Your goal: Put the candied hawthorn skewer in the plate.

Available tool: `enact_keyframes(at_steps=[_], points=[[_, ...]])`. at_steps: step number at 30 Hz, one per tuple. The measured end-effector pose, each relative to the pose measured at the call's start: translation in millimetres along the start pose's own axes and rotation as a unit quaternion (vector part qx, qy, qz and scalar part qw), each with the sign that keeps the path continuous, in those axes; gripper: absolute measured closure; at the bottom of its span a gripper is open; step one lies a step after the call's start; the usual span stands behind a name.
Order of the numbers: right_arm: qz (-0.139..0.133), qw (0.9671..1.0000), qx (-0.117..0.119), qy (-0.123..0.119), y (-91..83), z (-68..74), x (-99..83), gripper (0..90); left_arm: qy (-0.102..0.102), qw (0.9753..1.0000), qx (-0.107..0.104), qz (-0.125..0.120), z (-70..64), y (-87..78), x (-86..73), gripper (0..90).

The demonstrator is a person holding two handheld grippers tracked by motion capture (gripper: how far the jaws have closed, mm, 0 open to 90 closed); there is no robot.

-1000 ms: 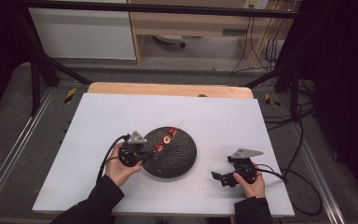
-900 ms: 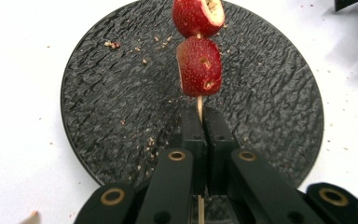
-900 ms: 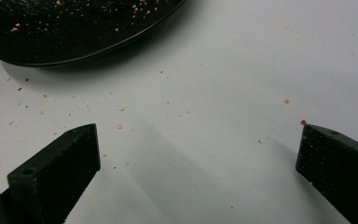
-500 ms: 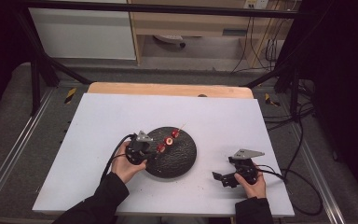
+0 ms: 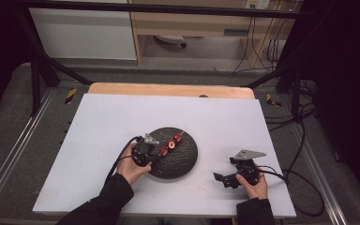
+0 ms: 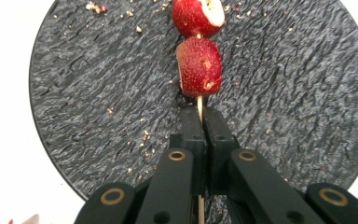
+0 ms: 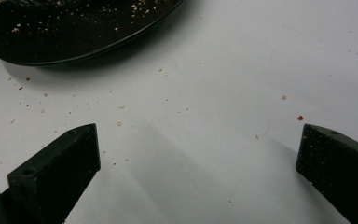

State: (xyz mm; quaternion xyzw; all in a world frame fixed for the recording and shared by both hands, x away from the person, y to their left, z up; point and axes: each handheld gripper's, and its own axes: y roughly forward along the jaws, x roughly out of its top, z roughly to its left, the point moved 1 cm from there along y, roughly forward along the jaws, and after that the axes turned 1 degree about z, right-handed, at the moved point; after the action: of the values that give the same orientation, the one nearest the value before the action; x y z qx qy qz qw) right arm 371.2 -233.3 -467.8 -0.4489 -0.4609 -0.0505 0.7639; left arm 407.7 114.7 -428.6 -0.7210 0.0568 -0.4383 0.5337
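A thin wooden skewer [image 6: 199,104] carries red fruit pieces [image 6: 199,66] over a round black textured plate [image 6: 93,93]. My left gripper [image 6: 200,116] is shut on the skewer's bare end, just behind the nearest fruit piece. In the high view the left gripper [image 5: 146,149] sits at the plate's [image 5: 180,161] left edge, with the red pieces [image 5: 169,144] running up and to the right from it. My right gripper [image 7: 198,144] stands open over the bare white table, nothing between its jaws. It is held low at the plate's right [image 5: 232,178].
Crumbs and small red flecks [image 7: 300,118] are scattered on the white table [image 5: 112,122] and on the plate [image 7: 74,28]. A wooden strip [image 5: 168,89] borders the table's far edge. Cables [image 5: 304,187] trail off the right side.
My left gripper has shifted slightly right along the plate's left edge, with the skewer in it. The right gripper has stayed put.
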Motion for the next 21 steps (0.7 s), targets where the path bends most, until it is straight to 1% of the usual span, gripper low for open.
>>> enact_keyframes(at_steps=[4,11,14,18,20,21], points=[[0.001,1.0000,0.000,0.001,0.0,0.0,0.0,0.5,0.000,1.0000,0.004,0.008,-0.5,2.5,-0.1,88.2],[0.000,1.0000,0.000,0.001,-0.2,0.0,0.2,0.6,0.002,1.0000,0.008,0.004,-1.5,3.4,-0.5,88.1],[-0.001,1.0000,0.000,0.002,-0.6,0.1,0.2,0.6,0.001,1.0000,0.005,0.001,-1.0,3.1,-0.8,88.0],[-0.002,1.0000,-0.001,0.003,-1.3,0.3,0.2,0.6,0.000,1.0000,-0.001,-0.006,0.2,0.7,-1.7,85.7],[-0.002,1.0000,-0.001,0.001,-1.7,0.0,0.2,0.6,0.000,1.0000,-0.003,-0.009,1.4,-2.4,-2.6,82.6],[0.000,1.0000,-0.001,0.004,-2.0,0.4,0.2,0.6,0.000,0.9999,-0.004,-0.011,2.2,-4.5,-3.3,80.2]])
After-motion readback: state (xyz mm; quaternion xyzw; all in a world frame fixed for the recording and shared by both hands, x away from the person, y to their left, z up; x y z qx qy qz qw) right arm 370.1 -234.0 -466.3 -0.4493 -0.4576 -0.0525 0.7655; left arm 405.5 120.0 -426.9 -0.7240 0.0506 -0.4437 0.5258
